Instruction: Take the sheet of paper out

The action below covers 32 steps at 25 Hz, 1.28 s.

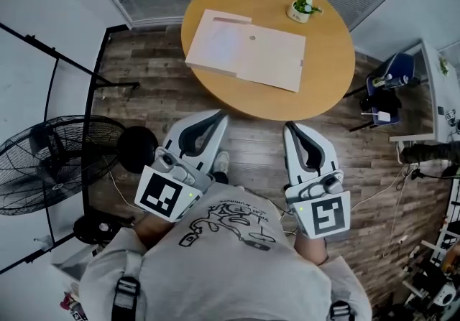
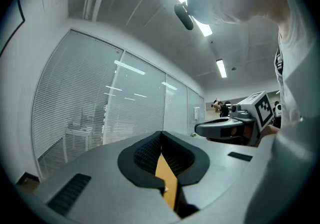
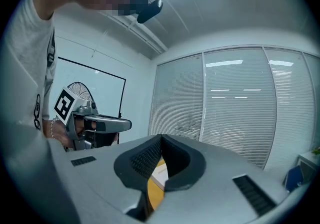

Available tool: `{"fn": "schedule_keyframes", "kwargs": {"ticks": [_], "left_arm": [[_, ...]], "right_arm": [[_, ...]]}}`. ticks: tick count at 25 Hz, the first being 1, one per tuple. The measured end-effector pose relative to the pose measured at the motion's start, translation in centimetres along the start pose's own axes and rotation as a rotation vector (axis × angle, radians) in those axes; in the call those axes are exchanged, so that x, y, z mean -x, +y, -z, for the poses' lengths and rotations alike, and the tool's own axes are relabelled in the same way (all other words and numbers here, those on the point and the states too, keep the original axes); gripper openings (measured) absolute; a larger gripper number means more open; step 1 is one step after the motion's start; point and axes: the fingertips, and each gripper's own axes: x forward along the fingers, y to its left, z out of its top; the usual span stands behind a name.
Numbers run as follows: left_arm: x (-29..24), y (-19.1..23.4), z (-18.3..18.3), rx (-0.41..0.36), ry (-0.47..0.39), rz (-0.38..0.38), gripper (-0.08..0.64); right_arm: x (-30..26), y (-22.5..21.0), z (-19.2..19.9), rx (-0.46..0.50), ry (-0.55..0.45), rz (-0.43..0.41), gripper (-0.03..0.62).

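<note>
A flat tan envelope (image 1: 244, 50) lies on the round wooden table (image 1: 330, 75), its flap end to the left. No loose sheet of paper shows. My left gripper (image 1: 219, 116) and right gripper (image 1: 290, 126) are held side by side over the floor, short of the table's near edge and pointing at it. Both have their jaws together with nothing between them. In the left gripper view the tips (image 2: 161, 133) meet, with a strip of table (image 2: 167, 178) below them. In the right gripper view the tips (image 3: 161, 137) meet above the table and a pale corner of the envelope (image 3: 160, 172).
A small potted plant (image 1: 304, 8) stands at the table's far right. A black floor fan (image 1: 54, 161) and a stand are on the left. Bags and gear (image 1: 384, 93) sit on the right. Slatted blinds run behind the table. The floor is wood planks.
</note>
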Motion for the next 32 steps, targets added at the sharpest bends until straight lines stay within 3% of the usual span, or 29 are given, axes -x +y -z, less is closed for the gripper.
{"fn": "schedule_keyframes", "kwargs": {"ticks": [21,32], "left_arm": [[-0.7,7.8,0.5,0.019,0.014,0.021,0.020],[-0.4,7.4,0.6,0.027,0.022,0.040,0.020]], "right_arm": [[-7.6,1.7,0.1,0.000,0.021,0.008,0.008],[-7.3,2.3,0.0,-0.002,0.027,0.012,0.008]]}}
